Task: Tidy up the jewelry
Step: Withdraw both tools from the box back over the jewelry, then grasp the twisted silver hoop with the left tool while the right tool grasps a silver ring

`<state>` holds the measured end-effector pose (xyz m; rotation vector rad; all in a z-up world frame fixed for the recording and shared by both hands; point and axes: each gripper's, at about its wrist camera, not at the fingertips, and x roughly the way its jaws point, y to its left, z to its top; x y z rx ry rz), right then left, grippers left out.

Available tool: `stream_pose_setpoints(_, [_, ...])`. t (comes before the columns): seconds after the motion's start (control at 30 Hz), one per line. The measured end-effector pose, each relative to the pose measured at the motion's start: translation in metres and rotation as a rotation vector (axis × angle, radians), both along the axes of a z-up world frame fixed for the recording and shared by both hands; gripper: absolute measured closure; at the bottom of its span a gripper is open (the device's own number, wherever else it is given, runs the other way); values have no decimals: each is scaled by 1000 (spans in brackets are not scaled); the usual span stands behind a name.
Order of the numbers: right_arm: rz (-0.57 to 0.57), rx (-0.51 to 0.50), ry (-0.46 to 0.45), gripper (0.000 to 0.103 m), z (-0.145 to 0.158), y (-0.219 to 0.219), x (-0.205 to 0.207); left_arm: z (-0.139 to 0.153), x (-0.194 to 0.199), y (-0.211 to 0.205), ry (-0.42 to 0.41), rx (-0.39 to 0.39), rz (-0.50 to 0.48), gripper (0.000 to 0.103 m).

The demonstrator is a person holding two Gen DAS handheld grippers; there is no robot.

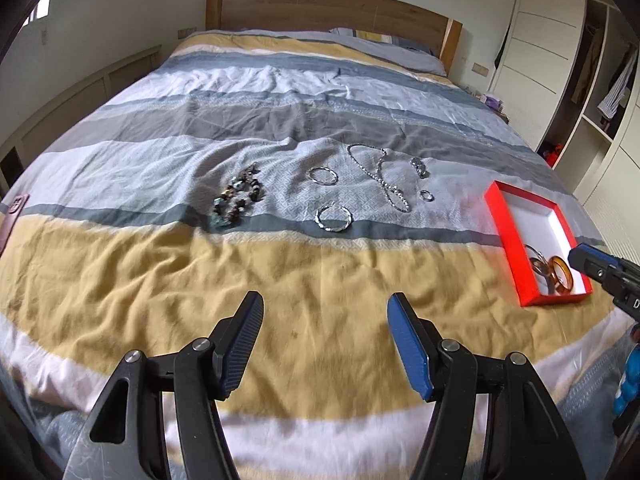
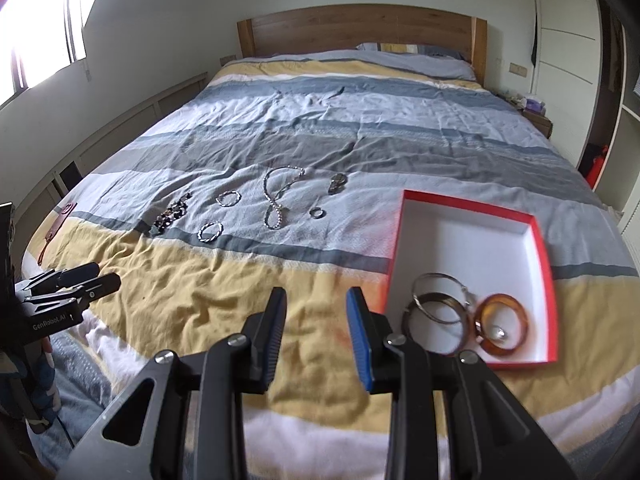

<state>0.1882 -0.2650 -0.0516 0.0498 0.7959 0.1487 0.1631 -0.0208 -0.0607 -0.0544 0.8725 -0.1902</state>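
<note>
both tools gape empty above the bedspread, bangles in red box.

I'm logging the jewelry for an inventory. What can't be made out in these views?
- Bangles in the red box, left wrist view: partly hidden by the right gripper.
- Beaded bracelet, right wrist view: too small to count beads.
- Brown item, left wrist view: cut off by the edge.

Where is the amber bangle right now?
In the right wrist view, the amber bangle lies in the near corner of the red box, right of the metal hoops.
</note>
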Motion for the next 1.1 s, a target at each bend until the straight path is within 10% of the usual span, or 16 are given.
stream_pose_setpoints(0.5, [-14,36,93,73,-61,19,129,-61,125,-23,72,10,-17,40])
stream_pose_setpoints(1.1, [-48,68,152,74,-115,31,215,-89,152,-25,69,-10,-66,58])
